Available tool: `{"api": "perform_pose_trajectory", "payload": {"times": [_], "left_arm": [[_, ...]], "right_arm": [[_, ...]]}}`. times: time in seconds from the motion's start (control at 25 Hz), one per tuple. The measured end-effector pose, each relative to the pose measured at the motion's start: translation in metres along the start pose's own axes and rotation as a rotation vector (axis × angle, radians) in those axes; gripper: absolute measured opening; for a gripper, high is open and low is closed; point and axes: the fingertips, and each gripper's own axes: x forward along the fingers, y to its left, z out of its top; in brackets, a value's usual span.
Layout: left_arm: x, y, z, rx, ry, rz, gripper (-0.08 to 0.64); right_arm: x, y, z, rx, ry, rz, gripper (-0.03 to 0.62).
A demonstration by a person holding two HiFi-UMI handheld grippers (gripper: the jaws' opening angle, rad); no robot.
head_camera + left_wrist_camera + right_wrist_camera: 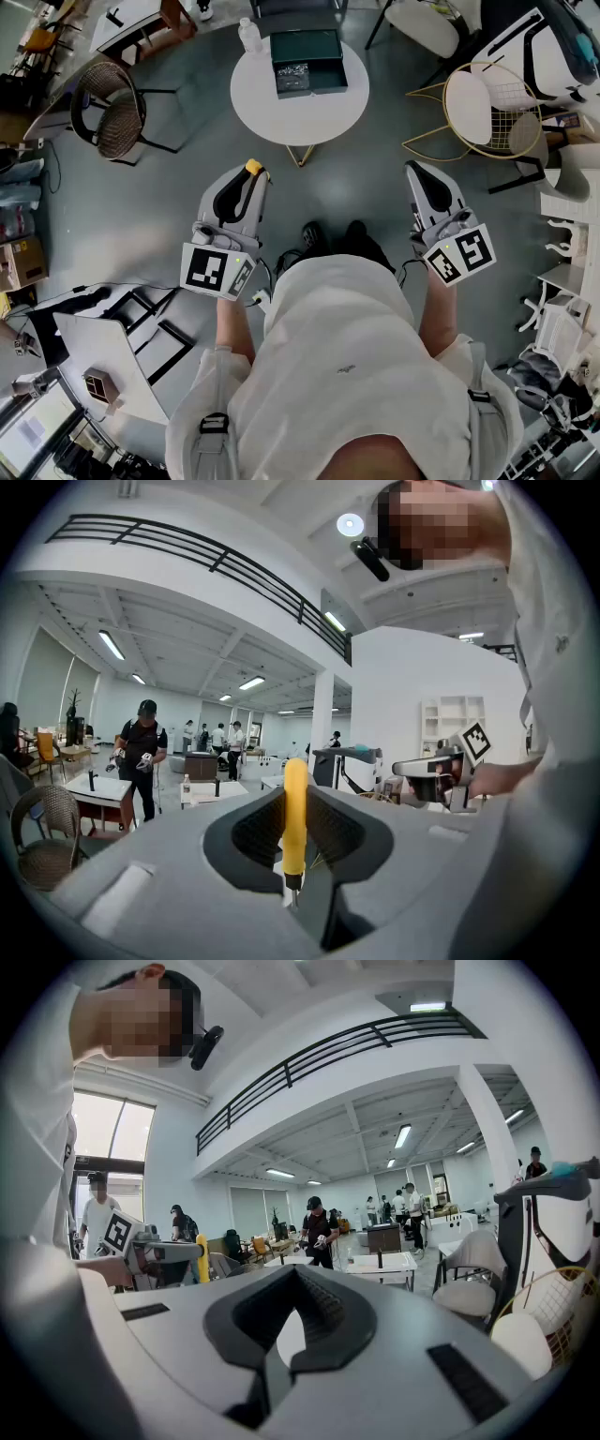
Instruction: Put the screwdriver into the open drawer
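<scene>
The left gripper (pixel 250 175) sits left of centre in the head view, with its jaws closed on the yellow-handled screwdriver (pixel 294 810). In the left gripper view the handle stands upright between the jaw pads, and the short metal shaft (pixel 291 889) points down into the jaw throat. In the head view only the yellow end of the handle shows, protruding past the jaw tips. The right gripper (pixel 271 1357) is held right of centre in the head view; its jaws are together and nothing lies between them. Both grippers are level with each other and well apart, one on either side of the person's white-shirted torso (pixel 342 366). The round white table (pixel 253 103) occupies the upper centre of the head view. On it stands the dark green box-shaped drawer unit (pixel 307 44), whose open drawer (pixel 341 79) is pulled out towards the person. The small grey contents cannot be identified. A clear plastic bottle (pixel 248 36) stands at the table's upper left edge. Bare grey floor (pixel 169 202) separates the gripper tips from the table's near edge. A brown wicker chair (pixel 117 122) stands to the table's left, and a gold wire chair (pixel 483 108) to its right. Both are clear of the table's rim.
</scene>
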Motion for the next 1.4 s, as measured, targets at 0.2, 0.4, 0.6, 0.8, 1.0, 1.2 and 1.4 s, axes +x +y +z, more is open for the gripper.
{"api": "perform_pose_trajectory", "payload": {"times": [0.2,0.4,0.6,0.8,1.0,1.2,1.4], "left_arm": [[-0.001,-0.004,-0.002,0.005,0.008,-0.012,0.074],[-0.007,-0.003,-0.003,-0.003,0.008,-0.017,0.074],[-0.011,-0.005,-0.003,-0.010,0.004,-0.026,0.074],[-0.009,-0.011,-0.005,-0.017,0.005,-0.041,0.074],[-0.003,-0.017,-0.012,-0.018,0.026,-0.043,0.074],[0.012,-0.022,-0.013,-0.015,0.029,-0.029,0.075],[0.032,-0.020,-0.005,-0.029,0.029,0.010,0.074]], "right_arm": [[-0.004,0.006,-0.003,0.008,-0.003,0.004,0.005],[-0.004,0.015,-0.003,0.010,-0.005,0.010,0.005],[-0.004,0.021,-0.004,0.014,-0.016,0.004,0.006],[-0.013,0.016,-0.010,0.054,-0.016,-0.034,0.006],[-0.018,0.013,-0.021,0.073,0.014,-0.039,0.006],[-0.014,-0.004,-0.025,0.084,0.027,-0.026,0.006],[-0.004,-0.028,-0.016,0.087,0.019,0.003,0.006]]}}
